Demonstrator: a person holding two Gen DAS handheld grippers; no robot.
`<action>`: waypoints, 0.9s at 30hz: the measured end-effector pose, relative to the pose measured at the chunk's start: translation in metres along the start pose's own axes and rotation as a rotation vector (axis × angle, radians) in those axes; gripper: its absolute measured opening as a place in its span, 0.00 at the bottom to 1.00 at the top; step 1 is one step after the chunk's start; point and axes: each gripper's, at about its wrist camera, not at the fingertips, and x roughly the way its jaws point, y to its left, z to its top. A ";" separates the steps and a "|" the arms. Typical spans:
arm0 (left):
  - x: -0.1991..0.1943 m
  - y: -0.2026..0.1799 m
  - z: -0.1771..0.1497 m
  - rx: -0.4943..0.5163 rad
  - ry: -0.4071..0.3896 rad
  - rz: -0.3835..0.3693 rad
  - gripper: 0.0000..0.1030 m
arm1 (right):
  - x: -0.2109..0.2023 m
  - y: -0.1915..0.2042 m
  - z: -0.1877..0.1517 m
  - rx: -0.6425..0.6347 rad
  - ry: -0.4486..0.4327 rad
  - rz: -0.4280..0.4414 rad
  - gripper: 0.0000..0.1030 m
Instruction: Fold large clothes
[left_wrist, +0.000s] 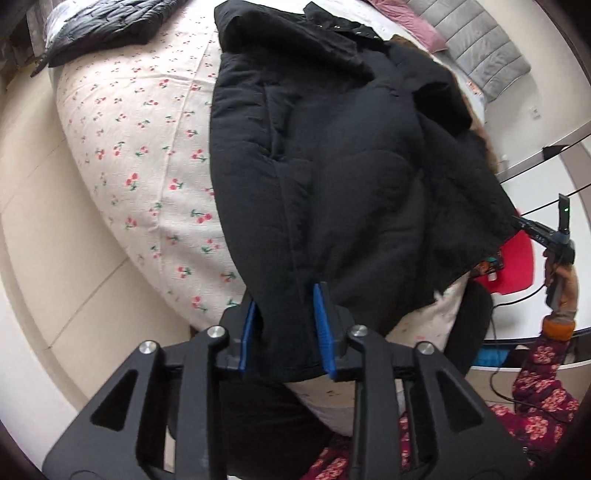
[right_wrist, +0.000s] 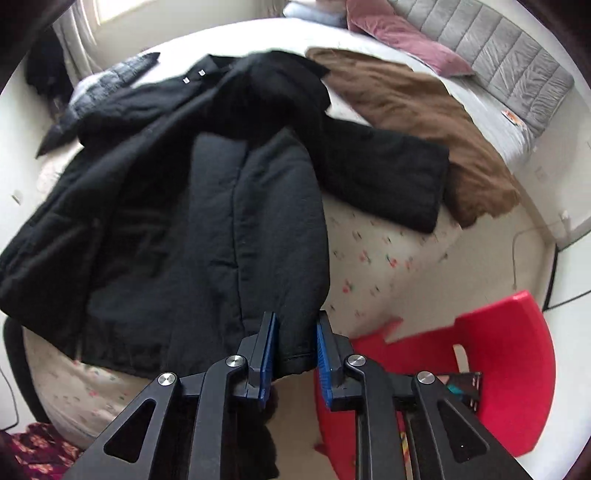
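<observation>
A large black padded jacket (left_wrist: 351, 155) lies on a bed with a cherry-print sheet (left_wrist: 140, 147). My left gripper (left_wrist: 286, 306) is shut on the jacket's bottom hem, its blue pads pressing the fabric from both sides. In the right wrist view the same jacket (right_wrist: 177, 229) spreads over the bed, one sleeve (right_wrist: 388, 177) stretched out to the right. My right gripper (right_wrist: 295, 332) is shut on the hem's right corner. The right gripper also shows in the left wrist view (left_wrist: 517, 223), at the jacket's far corner.
A brown garment (right_wrist: 424, 122) lies beyond the sleeve. A dark quilted garment (left_wrist: 103, 26) lies at the bed's far left. A red plastic chair (right_wrist: 498, 350) stands right of the bed. Pink pillow (right_wrist: 399, 33) and grey headboard (right_wrist: 498, 51) are at the back.
</observation>
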 end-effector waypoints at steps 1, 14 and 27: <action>-0.004 -0.002 0.002 0.022 -0.020 0.038 0.50 | 0.006 -0.004 -0.001 -0.004 0.026 -0.018 0.23; 0.007 -0.058 0.125 0.360 -0.208 0.265 0.84 | -0.038 0.032 0.040 0.041 -0.202 0.079 0.71; 0.144 -0.103 0.271 0.560 -0.212 0.317 0.84 | 0.052 0.102 0.098 0.024 -0.132 0.163 0.71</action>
